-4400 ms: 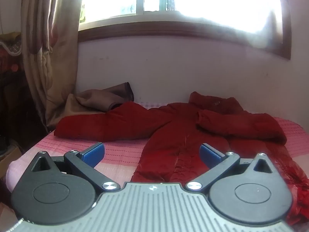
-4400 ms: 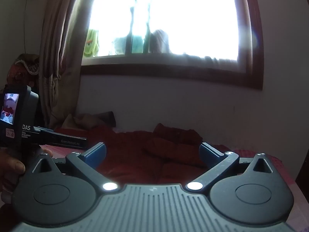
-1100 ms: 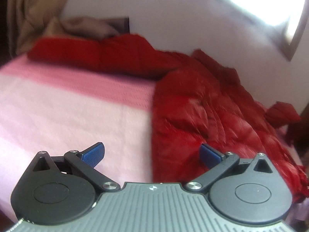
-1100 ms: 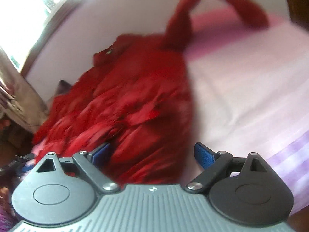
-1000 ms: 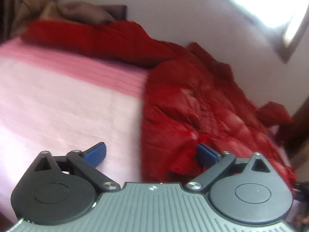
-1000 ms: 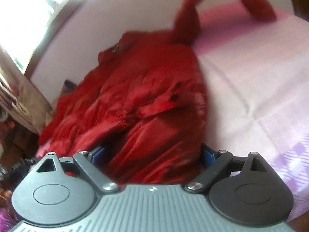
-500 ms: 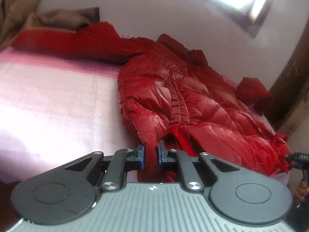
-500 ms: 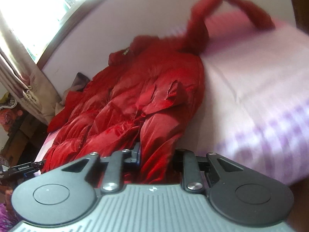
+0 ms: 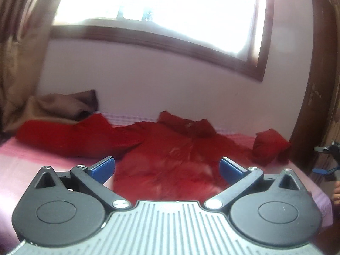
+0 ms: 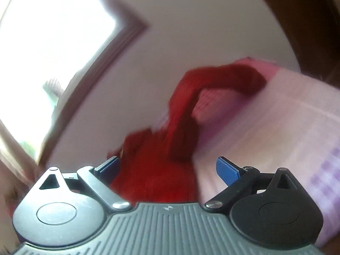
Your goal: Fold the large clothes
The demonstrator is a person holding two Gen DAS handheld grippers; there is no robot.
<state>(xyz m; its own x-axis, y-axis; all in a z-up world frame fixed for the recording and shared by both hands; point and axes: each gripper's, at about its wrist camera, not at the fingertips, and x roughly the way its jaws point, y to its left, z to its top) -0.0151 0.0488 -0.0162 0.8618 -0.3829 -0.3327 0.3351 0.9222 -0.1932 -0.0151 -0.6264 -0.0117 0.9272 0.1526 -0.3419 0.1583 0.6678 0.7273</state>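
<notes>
Both claws were pinched on the jacket hem half a second ago; now both have let go and pulled back above the bed. Left claw (image 9: 166, 167): fingers spread wide, nothing between the blue pads (image 9: 103, 166), hovering over the near hem. Right claw (image 10: 167, 167): likewise spread and empty; its view is heavily motion-blurred, so detail there is poor. Red puffer jacket (image 9: 170, 157) lies flat on the pink bed (image 9: 31, 159), hem toward the claws, collar toward the wall under the window (image 9: 159, 10), so its long axis runs straight ahead of the left claw. One sleeve (image 9: 63, 136) stretches out leftward toward a brown cloth (image 9: 59, 104) by the curtain (image 9: 19, 42); the other sleeve (image 10: 212, 80) arcs off to the right side, seen ahead of the right claw. Judgement: body looks laid out, sleeves not yet folded in. Left claw sits nearer the left sleeve, right claw nearer the arched one; each sleeve would be drawn across the body.
</notes>
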